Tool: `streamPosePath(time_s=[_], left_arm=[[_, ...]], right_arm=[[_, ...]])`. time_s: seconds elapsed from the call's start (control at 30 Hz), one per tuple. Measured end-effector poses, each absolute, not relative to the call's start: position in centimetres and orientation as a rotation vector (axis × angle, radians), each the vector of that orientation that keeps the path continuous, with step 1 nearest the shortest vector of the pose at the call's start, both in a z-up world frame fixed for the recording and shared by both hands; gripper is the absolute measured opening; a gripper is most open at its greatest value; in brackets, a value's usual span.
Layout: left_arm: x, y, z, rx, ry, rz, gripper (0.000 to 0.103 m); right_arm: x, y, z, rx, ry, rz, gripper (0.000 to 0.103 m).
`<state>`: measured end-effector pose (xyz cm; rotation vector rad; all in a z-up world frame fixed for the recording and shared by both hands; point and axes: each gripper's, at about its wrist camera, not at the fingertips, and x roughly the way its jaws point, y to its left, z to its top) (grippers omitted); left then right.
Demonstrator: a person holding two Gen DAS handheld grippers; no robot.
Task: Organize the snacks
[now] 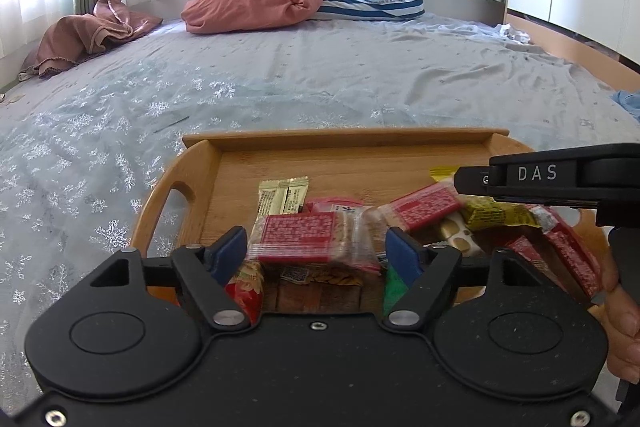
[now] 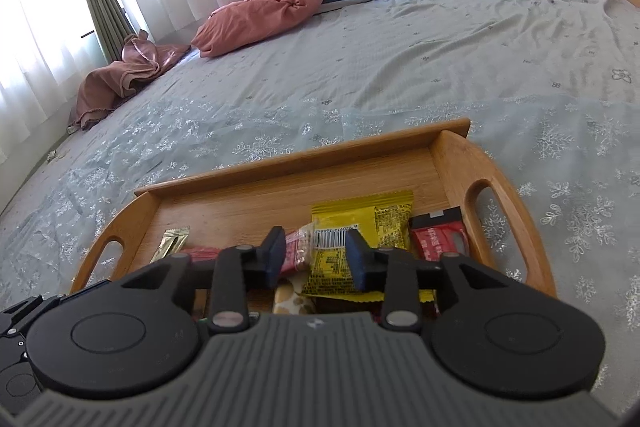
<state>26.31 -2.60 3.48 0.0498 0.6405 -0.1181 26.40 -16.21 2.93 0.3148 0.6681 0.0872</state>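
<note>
Bamboo-coloured wood makes up the handled tray (image 1: 208, 183), which sits on a bed covered in a pale grey sheet printed with white snowflakes (image 1: 100, 155); the snacks lie heaped inside it. At the left of the pile in the left wrist view, a pair of slim gold sachets (image 1: 283, 194) rests flat on the tray floor. Just right of them, the left gripper (image 1: 312, 253) has its blue-padded fingers (image 1: 226, 253) spread fairly wide on either side of a clear packet with a red printed label (image 1: 308, 239); the pads stand apart from the wrapper and grip nothing. Further right lie another red-labelled clear packet (image 1: 424, 209) and a crumpled yellow wrapper (image 1: 492, 215), with the black body of the right gripper marked "DAS" above them and a hand (image 1: 622, 323) at the frame edge.

In the right wrist view, the right gripper (image 2: 316, 259) hangs over a yellow foil packet bearing a barcode (image 2: 360, 223); its fingers (image 2: 276, 255) are parted about halfway and hold nothing. A red and black packet (image 2: 438, 239) lies at the right, beside the tray's handle cut-out.
</note>
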Motion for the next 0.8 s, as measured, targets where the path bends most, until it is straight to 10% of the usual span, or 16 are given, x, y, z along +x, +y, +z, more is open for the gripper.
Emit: streamPosePath(time_s=[0.8], left_arm=[[13.3, -0.6, 9.6, 0.001, 0.573, -0.123, 0.091]], right_arm=[[13.4, -15.7, 8.4, 0.168, 0.491, 0.070, 0.078]])
